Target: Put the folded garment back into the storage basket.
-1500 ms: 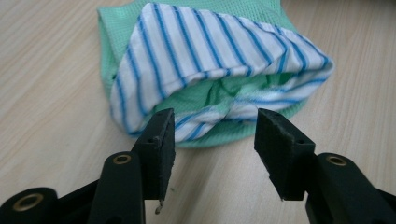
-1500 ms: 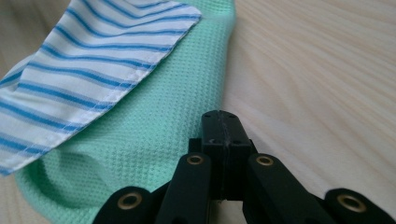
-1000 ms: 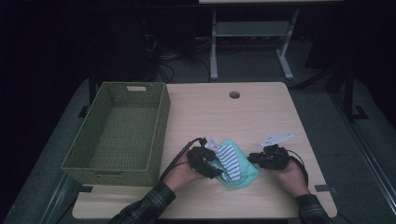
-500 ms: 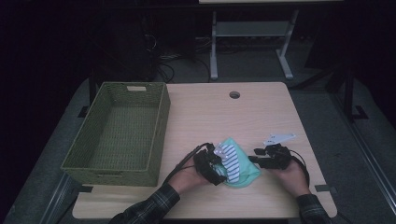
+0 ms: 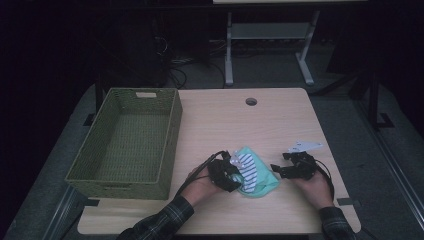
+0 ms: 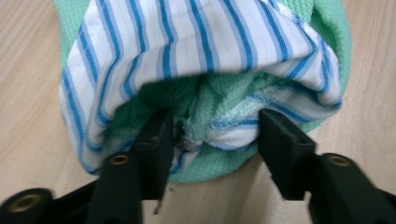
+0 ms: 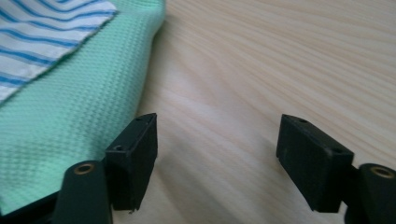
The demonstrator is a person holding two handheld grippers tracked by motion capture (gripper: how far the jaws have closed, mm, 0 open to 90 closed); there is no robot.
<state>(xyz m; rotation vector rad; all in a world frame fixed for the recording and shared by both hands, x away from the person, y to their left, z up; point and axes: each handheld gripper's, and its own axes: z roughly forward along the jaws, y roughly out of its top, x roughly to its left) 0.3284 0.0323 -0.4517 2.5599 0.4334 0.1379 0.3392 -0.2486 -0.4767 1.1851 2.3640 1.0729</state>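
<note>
Since a second ago your left tool has pushed further into the cloth bundle, rolling the striped cloth up over the green cloth, while your right tool has backed off a little from the bundle's edge. Your left tool's jaws stand apart in the left gripper view, straddling a bunched fold of the green cloth with the striped cloth arched just above them; the left jaw touches the fabric, the right jaw sits just beside it, and they are not clamped. Your right tool is also spread wide, with bare table between its jaws. Its left jaw rests just beside the edge of the green cloth, with the striped cloth farther ahead of it. On the far side of your left tool, well apart on the table, stands a green woven basket.
</note>
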